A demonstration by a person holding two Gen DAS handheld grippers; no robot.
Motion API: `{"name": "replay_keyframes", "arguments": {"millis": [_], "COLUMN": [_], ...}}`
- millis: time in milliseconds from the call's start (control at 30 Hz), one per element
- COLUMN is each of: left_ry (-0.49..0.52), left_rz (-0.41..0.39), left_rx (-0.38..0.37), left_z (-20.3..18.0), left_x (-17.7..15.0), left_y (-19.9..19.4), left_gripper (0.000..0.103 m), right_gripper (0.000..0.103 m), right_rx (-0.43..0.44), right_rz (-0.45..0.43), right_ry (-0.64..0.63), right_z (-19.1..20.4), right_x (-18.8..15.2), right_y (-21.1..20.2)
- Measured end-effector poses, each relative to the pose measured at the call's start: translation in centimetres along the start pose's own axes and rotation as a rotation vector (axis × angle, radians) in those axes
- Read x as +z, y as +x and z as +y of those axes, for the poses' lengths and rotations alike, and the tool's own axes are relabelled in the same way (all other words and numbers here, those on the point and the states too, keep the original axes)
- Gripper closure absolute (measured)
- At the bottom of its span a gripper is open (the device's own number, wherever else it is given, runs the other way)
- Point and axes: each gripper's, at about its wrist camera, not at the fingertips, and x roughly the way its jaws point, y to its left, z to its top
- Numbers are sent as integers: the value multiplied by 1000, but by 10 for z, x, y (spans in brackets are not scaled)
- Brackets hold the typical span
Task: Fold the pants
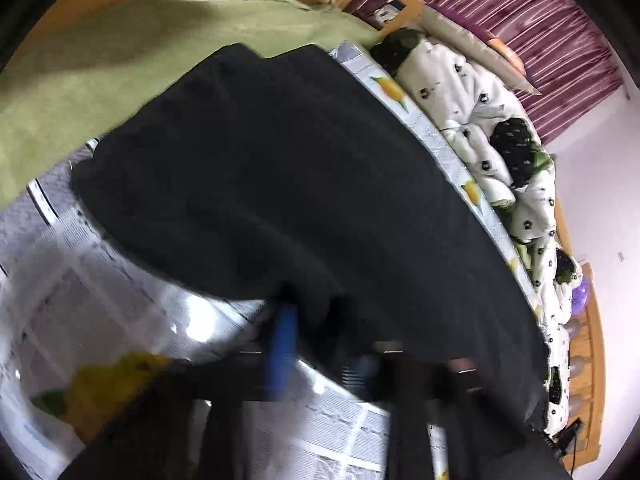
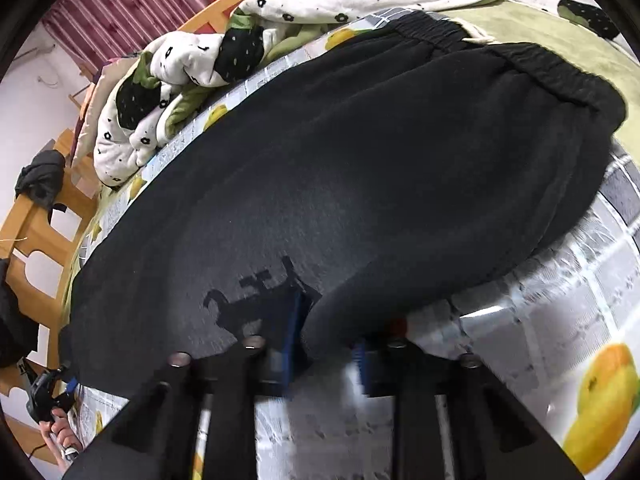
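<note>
Black pants (image 1: 288,168) lie spread lengthwise on the bed, also filling the right wrist view (image 2: 360,168), with the elastic waistband (image 2: 532,64) at the far right. My left gripper (image 1: 320,332) is shut on the near edge of the pants; its blue fingers (image 1: 282,344) are blurred. My right gripper (image 2: 328,336) is shut on a raised fold of the near edge, with the blue fingers (image 2: 294,336) pinching the cloth. The left gripper also shows small in the right wrist view (image 2: 48,396), at the pants' far left end.
The bed sheet (image 2: 540,320) is grey-white with lemon prints. A rumpled white quilt (image 1: 480,120) with black and green patches lies along the far side. A green blanket (image 1: 120,60) lies beyond the waistband. A wooden bed frame (image 2: 44,216) and striped curtain (image 1: 540,40) surround the bed.
</note>
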Motion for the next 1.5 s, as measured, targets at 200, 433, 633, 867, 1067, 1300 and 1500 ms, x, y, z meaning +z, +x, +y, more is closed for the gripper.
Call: {"name": "replay_keyframes", "arguments": {"millis": [200, 433, 633, 867, 1067, 1300, 1500], "left_ry": [109, 265, 358, 377, 380, 249, 80], "left_rz": [-111, -226, -288, -280, -321, -56, -20], "left_rx": [-59, -38, 18, 124, 123, 43, -47], "left_z": [-24, -93, -145, -162, -146, -68, -18], "left_x": [22, 82, 140, 168, 139, 55, 28], "left_y": [-48, -43, 7, 83, 47, 17, 18], "left_gripper": [95, 95, 95, 91, 17, 18, 21], "right_gripper": [91, 92, 93, 69, 50, 37, 36], "right_rx": [-1, 40, 0, -9, -81, -106, -69], "right_rz": [-124, -164, -197, -113, -195, -157, -2], "right_ry": [-91, -113, -170, -65, -237, -233, -28], "right_z": [34, 68, 99, 95, 109, 55, -6], "right_x": [17, 86, 150, 200, 151, 59, 26], "right_y": [-44, -45, 1, 81, 42, -20, -3]}}
